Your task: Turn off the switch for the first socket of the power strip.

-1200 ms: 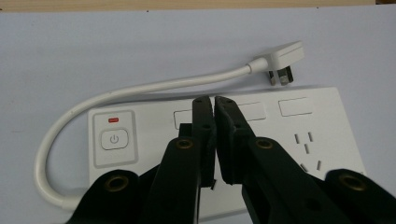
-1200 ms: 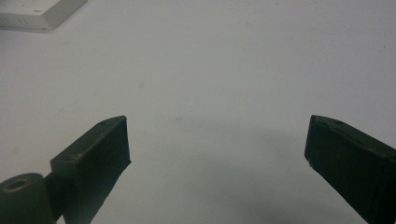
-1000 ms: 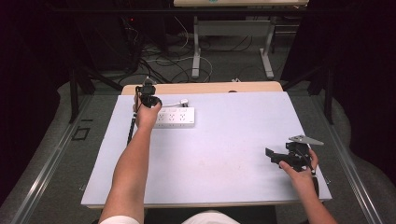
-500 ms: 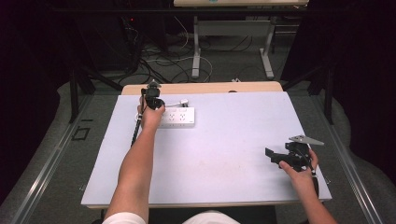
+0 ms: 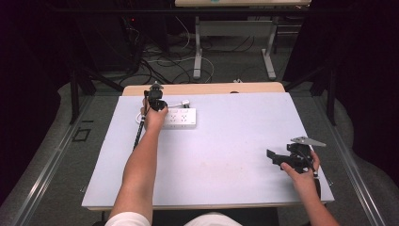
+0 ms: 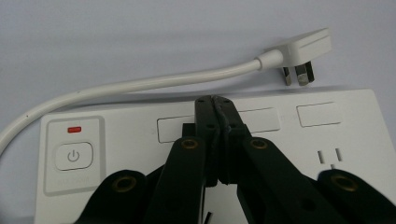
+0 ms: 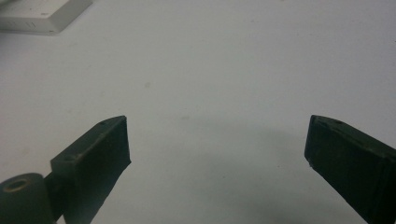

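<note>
White power strip (image 6: 280, 154) lies under your left gripper (image 6: 215, 100), its jaws pressed together above it; your right gripper (image 7: 217, 140) hangs spread over bare table (image 5: 226, 141).

White power strip (image 6: 299, 154) with red light (image 6: 74, 129), black gripper (image 6: 215, 103), pale table (image 5: 235, 141).

You have a white power strip (image 5: 178, 117) near the far left of the pale lavender table (image 5: 226, 155), its white cord's plug (image 6: 301, 50) lying unplugged just beyond it.
</note>
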`<control>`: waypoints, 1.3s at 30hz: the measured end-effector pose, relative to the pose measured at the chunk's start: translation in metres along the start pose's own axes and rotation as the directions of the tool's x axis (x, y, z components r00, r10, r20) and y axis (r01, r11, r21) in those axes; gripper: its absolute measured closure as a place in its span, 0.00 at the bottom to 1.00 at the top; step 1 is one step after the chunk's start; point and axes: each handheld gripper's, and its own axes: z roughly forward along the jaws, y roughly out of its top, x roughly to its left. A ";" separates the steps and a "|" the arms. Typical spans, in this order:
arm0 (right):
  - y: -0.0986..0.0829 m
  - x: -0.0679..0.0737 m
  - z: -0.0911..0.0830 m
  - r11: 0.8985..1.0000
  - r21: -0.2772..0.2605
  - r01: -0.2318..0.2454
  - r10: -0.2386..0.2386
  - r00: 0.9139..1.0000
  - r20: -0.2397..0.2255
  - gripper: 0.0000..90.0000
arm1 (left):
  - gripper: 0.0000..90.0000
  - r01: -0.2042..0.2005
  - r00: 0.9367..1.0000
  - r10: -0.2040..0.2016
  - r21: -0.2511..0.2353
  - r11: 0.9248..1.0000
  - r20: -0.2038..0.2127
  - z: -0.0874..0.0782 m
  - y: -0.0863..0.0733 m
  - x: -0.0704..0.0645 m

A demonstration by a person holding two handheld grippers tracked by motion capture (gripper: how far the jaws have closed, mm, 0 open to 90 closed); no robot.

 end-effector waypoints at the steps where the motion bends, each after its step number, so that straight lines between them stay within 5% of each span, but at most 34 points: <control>1: 0.000 0.000 -0.001 1.000 0.007 0.002 -0.002 1.000 -0.006 0.07 | 1.00 0.003 1.000 -0.003 -0.006 1.000 -0.004 0.001 0.000 -0.001; 11: 0.000 0.000 0.000 1.000 0.001 0.000 0.000 1.000 -0.003 0.07 | 1.00 -0.003 1.000 0.003 0.011 1.000 0.009 0.007 -0.001 -0.004; 17: 0.000 0.000 0.000 1.000 0.004 0.001 -0.001 1.000 -0.006 0.07 | 1.00 -0.036 0.999 0.037 0.016 0.999 -0.027 0.005 0.000 -0.007; 39: 0.000 0.000 0.000 1.000 0.011 0.002 -0.002 1.000 -0.012 0.07 | 0.95 -0.009 1.000 0.008 -0.022 1.000 -0.023 0.005 0.000 -0.002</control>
